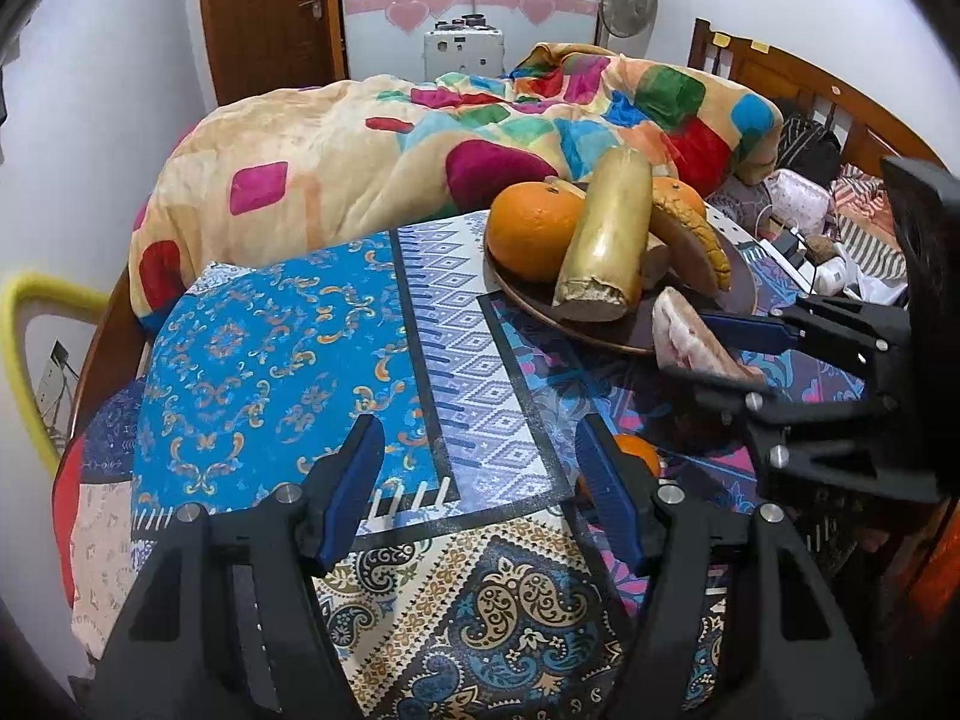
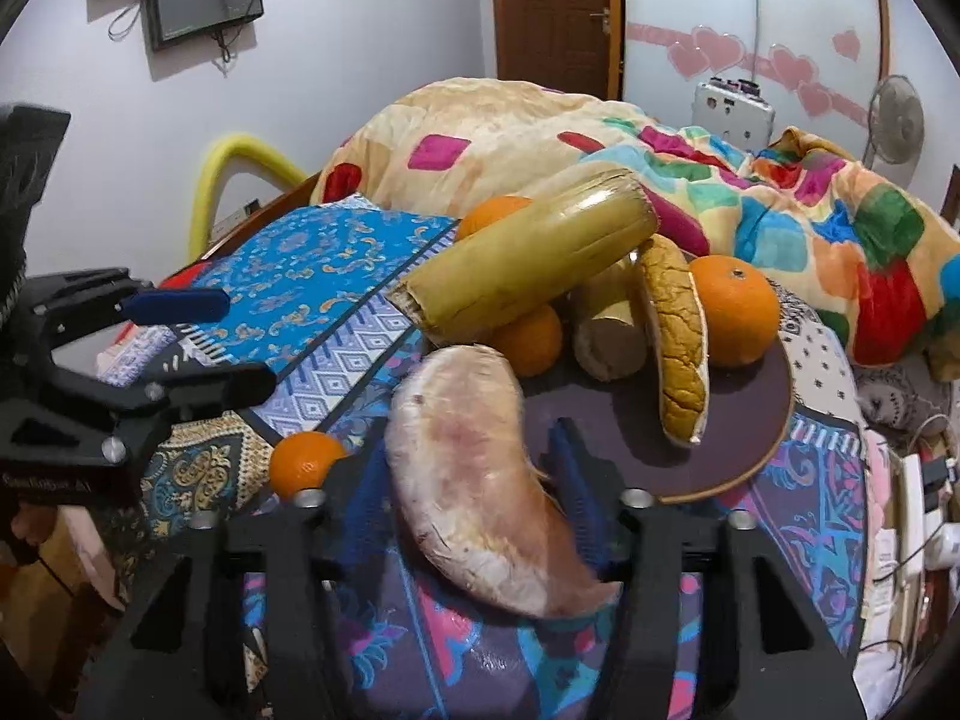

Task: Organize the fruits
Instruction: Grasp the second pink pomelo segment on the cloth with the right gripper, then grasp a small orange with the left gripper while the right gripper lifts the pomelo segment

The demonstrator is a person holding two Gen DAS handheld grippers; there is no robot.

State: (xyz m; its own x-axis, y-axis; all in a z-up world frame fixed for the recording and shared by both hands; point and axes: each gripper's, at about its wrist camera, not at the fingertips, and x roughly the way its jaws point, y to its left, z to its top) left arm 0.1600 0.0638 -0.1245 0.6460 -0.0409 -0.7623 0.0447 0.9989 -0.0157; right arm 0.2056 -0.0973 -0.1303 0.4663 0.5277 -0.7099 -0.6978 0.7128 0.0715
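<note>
A dark round plate [image 2: 762, 408] on the patterned cloth holds oranges [image 2: 735, 309], a yellow sugarcane piece [image 2: 528, 264], a second cane piece [image 2: 609, 333] and a brown pomelo wedge [image 2: 675, 342]. My right gripper [image 2: 468, 480] is shut on a pale pink pomelo wedge [image 2: 474, 474], held just in front of the plate's near edge; it also shows in the left wrist view [image 1: 690, 336]. My left gripper [image 1: 480, 456] is open and empty above the cloth. A small orange [image 1: 639, 456] lies on the cloth by its right finger, also in the right wrist view [image 2: 303, 462].
A bed with a colourful blanket [image 1: 360, 138] lies behind the cloth-covered surface. A yellow-rimmed chair [image 1: 24, 324] stands at the left. Chargers, cables and clutter [image 1: 804, 240] sit to the right of the plate. A fan [image 1: 627, 0] and wooden door [image 1: 270, 12] are at the back.
</note>
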